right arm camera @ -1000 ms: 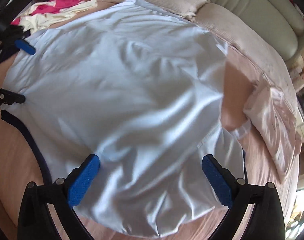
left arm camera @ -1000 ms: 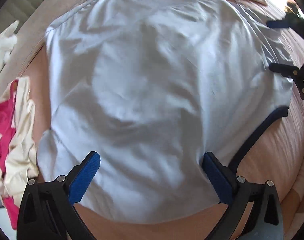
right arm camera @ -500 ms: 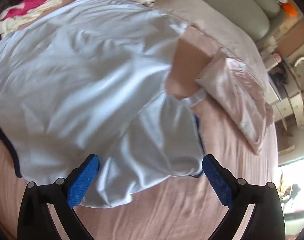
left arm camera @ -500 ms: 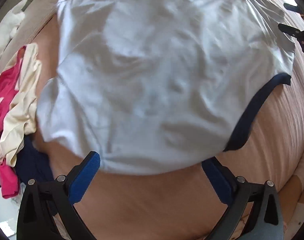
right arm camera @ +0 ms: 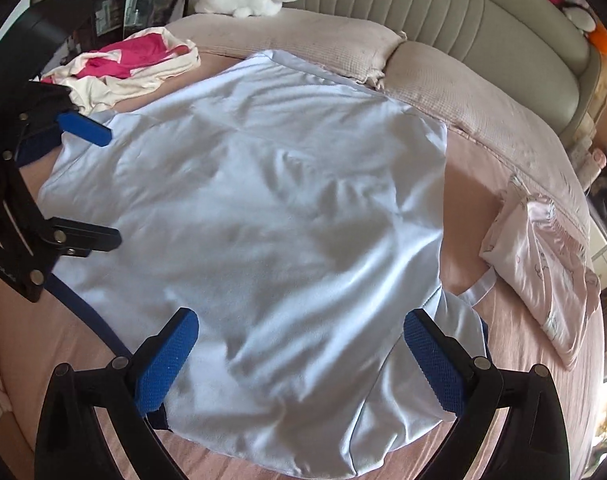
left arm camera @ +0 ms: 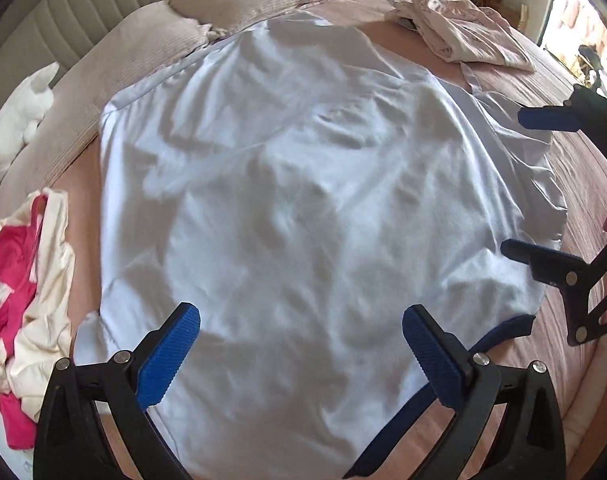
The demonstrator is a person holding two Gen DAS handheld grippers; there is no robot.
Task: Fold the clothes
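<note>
Here, a pale blue shirt lies spread flat on the bed.
Left gripper and right gripper hover above it, jaws wide, holding nothing.

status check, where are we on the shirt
Left gripper open, right gripper open, both over the near edge. Shirt spread flat on bed, unfolded, wrinkled. Pink-and-cream pile and folded pink garment lie beside it.

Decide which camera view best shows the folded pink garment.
The right wrist view: the folded pink garment lies whole and unobstructed beside the white shirt. The left wrist view shows it far off, near the top edge.
</note>
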